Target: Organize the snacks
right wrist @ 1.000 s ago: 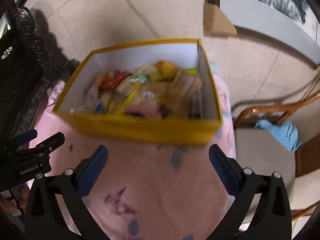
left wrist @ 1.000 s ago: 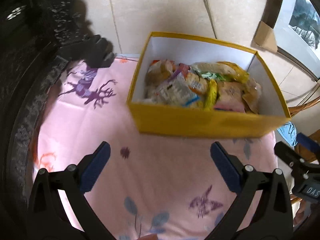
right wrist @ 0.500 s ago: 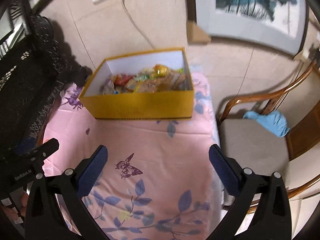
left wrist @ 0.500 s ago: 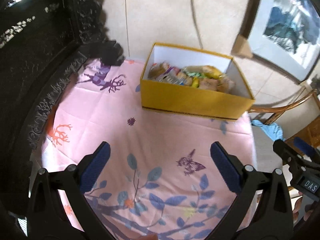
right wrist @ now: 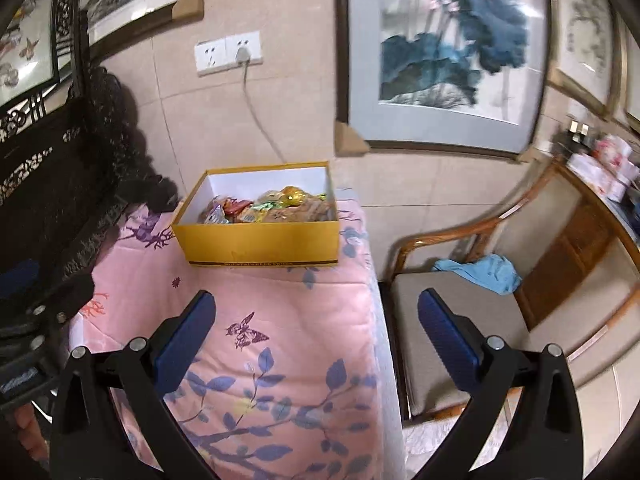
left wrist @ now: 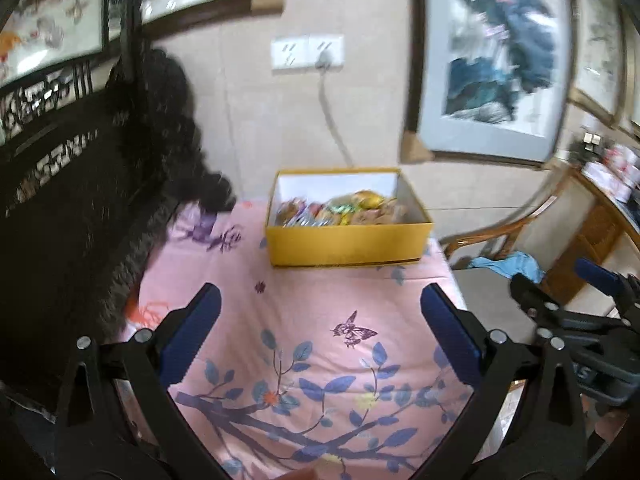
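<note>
My left gripper [left wrist: 320, 320] is spread wide, holding nothing, over the pink floral cloth [left wrist: 304, 320]. Yellow snack box [right wrist: 260, 242] sits at the cloth's far end by the wall, packets [right wrist: 272, 208] inside. My right gripper [right wrist: 316, 324] is also wide, empty, straddling the cloth's edge beside the wooden chair [right wrist: 460, 320].

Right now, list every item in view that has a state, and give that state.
yellow box: open, no lid, upright on the pink cloth
snack packets: piled inside the box
left gripper: jaws open, empty
right gripper: jaws open, empty
blue cloth: crumpled on the chair seat
wall socket: one plug in
</note>
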{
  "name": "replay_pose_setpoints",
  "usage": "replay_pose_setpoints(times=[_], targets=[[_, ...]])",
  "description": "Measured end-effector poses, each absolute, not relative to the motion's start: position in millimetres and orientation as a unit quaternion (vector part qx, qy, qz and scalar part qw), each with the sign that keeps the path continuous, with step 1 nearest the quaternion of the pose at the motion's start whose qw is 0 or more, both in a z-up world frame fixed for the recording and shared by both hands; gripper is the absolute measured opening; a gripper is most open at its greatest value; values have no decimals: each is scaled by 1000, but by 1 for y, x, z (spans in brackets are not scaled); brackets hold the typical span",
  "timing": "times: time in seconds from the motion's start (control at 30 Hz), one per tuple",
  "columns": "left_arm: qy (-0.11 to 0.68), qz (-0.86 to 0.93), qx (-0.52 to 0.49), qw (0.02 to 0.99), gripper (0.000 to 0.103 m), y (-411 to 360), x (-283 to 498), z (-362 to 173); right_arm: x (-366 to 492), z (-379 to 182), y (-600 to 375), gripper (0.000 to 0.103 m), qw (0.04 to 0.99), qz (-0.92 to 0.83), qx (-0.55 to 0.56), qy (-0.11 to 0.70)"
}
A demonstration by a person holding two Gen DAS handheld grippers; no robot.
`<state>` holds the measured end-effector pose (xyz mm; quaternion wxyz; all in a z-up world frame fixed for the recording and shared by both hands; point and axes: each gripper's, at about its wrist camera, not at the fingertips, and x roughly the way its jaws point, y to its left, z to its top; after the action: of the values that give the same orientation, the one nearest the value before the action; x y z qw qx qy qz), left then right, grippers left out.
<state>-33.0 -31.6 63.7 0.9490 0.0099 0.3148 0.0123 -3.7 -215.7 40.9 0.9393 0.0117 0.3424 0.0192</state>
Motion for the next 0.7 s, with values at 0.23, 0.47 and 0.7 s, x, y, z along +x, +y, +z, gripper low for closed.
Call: replay_pose_setpoints(times=[0.23, 0.47, 0.7], targets=[[299, -24, 3, 954, 101, -10, -104, 87, -81, 62, -191, 102, 945, -2, 28, 325], [294, -18, -9, 956, 101, 1, -152, 89, -139, 76, -179, 102, 948, -11, 13, 317], [249, -20, -3, 968, 101, -9, -180, 100, -155, 86, -187, 102, 952, 5, 5, 306]])
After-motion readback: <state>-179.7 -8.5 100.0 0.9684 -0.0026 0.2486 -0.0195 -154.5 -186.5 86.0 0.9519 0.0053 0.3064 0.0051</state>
